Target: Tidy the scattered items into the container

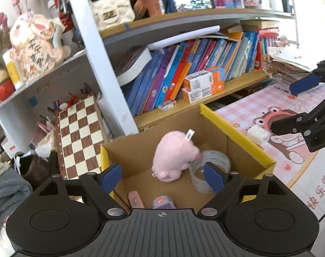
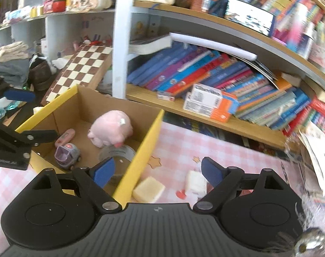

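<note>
Left tongs: my left gripper [image 1: 162, 176] hangs spread wide over the cardboard box [image 1: 237, 132], pinching nothing.
Right tongs: my right gripper [image 2: 157, 171] is spread too, empty, low centre of its view, straddling the box's yellow edge.
Box: it fills the lower middle of the left view, on the pink checked mat [image 2: 184, 147].
Inside the box: a pink plush pig [image 1: 173, 156] leans on a clear tape roll [image 1: 209, 169]; a pink eraser-like case [image 2: 65, 138] and a small purple toy car [image 2: 67, 155] lie by the near wall.
Outside the box: a yellowish sponge block [image 2: 148, 189] sits just beside the box wall; a white block [image 2: 195, 183], perhaps another sponge, lies near it on the mat.
Background: a chessboard [image 1: 78, 139] leans at left; bookshelf [image 1: 205, 98] above.
</note>
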Available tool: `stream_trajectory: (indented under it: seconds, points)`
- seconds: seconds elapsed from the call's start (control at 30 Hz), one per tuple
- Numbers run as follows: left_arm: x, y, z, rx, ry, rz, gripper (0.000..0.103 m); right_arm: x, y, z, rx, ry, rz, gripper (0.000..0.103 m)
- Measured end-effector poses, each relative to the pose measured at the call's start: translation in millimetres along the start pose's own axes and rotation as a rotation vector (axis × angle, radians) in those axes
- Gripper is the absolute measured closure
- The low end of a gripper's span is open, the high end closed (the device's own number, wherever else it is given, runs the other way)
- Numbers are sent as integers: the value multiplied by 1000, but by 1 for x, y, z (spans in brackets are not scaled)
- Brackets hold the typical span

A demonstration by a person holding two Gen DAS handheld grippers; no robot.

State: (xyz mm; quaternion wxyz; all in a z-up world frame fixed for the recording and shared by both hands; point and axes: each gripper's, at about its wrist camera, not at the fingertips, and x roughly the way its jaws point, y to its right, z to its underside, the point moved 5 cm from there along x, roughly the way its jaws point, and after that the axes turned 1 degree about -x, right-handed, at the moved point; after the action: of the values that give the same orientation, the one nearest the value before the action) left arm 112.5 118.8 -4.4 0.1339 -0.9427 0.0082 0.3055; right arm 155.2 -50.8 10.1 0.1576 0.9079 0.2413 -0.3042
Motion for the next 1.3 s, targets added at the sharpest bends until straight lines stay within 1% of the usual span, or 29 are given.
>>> stream_trajectory:
  seconds: [0.13, 0.5, 0.77, 1.3]
  points:
    - [-9, 14, -4, 24, 14, 12, 15, -8, 11, 14, 36, -15, 19, 15]
    - [-18, 51, -9, 40, 18, 56, 15, -23, 38, 44, 96, -44, 47, 15]
    - [-19, 75, -16, 50, 15, 70, 15, -28, 59, 53, 112, -46, 48, 15]
    - [-13, 118, -35, 79, -10, 59, 15, -26, 103, 70, 139, -48, 16, 15]
